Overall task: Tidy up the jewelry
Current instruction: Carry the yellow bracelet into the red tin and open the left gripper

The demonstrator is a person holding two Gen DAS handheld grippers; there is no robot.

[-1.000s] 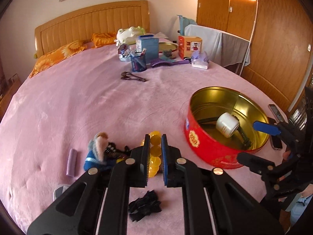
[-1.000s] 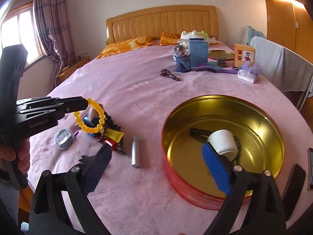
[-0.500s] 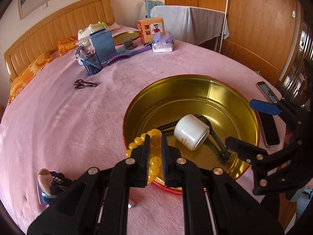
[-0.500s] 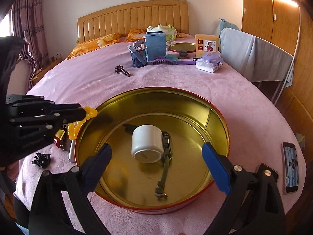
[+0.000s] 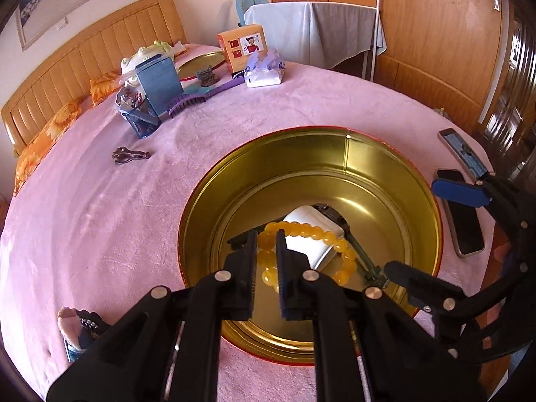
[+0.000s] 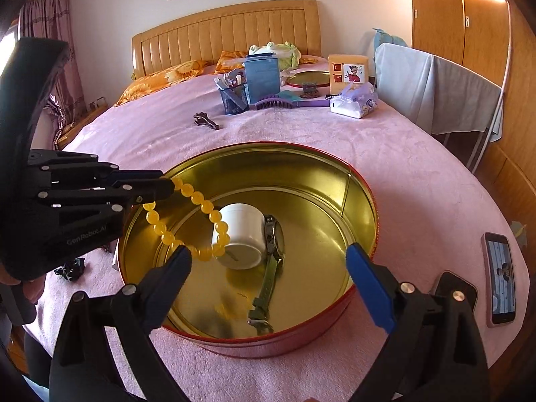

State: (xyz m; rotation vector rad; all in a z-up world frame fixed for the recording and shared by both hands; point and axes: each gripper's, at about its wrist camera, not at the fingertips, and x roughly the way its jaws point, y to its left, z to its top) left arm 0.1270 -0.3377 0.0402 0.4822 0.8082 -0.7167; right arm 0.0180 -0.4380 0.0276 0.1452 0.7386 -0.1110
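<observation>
Left tongs (image 5: 266, 261) pitched steeply down over the round tin (image 5: 432, 234), clamped on a yellow bead bracelet (image 5: 335, 241); the loop hangs free from the tips above the tin floor. Right tongs (image 6: 268, 268) spread wide, empty, angled down at the tin's near rim. Blue pads (image 6: 366, 284) sit either side of the tin's interior, touching nothing.

Right wrist view shows the bracelet side-on, dangling just beside a white jar (image 6: 243, 234) lying on its side, with a green-strap watch (image 6: 271, 268) against it. It also shows a hand (image 6: 20, 284) gripping the left tool. Left wrist view looks through the loop, jar behind it, and shows two phones (image 5: 464, 231) on the bed's pink cover (image 5: 100, 217) beyond the tin, plus a small doll (image 5: 75, 331) at bottom left.
</observation>
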